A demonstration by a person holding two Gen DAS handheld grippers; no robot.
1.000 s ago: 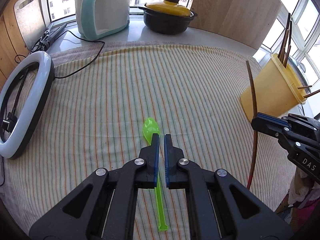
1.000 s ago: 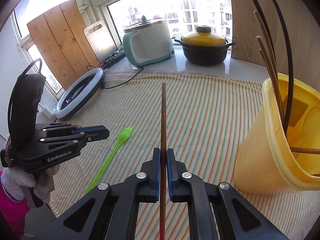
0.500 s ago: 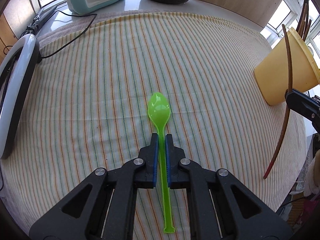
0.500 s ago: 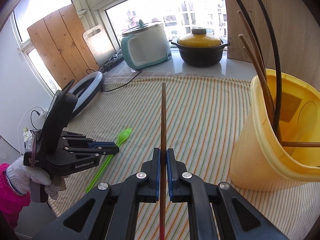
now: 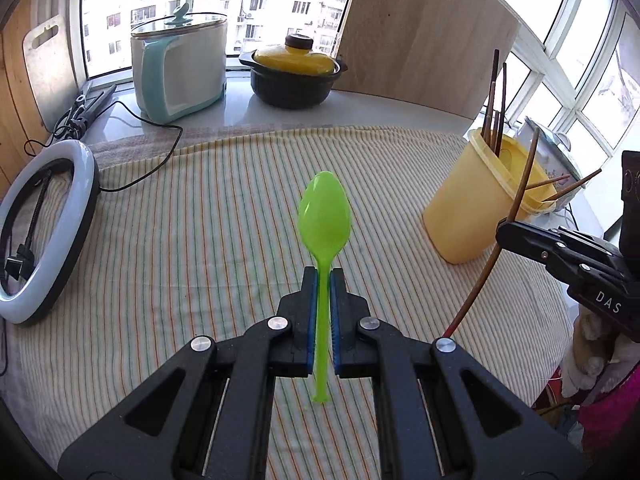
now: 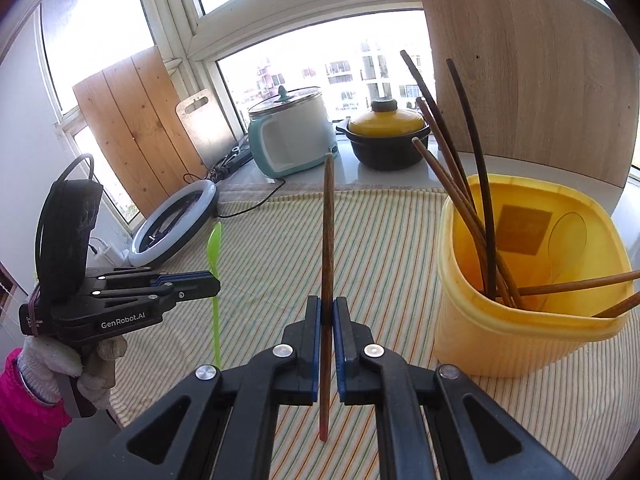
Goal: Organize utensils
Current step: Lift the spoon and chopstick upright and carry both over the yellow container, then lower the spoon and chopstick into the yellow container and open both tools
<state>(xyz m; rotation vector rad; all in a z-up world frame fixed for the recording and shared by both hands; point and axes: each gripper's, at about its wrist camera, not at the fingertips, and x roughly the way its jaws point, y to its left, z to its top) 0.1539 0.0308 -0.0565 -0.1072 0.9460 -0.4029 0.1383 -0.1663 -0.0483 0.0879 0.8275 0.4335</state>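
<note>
Over the striped cloth [image 5: 200, 240], both grippers carry a utensil toward the yellow tub [image 6: 532, 312].

At the left rim lies a ring light [image 5: 48, 232], out of the way. Next, the left gripper [image 5: 323, 276] is clenched on the green spoon [image 5: 325, 216] low on its handle, so the bowl sticks out ahead and clear of the cloth, ready, I would say, to go in bowl-up. Further right, the right gripper [image 6: 327, 304] is clamped on a brown chopstick [image 6: 327, 232] near its lower end, the long part pointing up. At the far right the tub stands on the cloth's edge, chopsticks already leaning inside; it looks like the collecting place.
</note>
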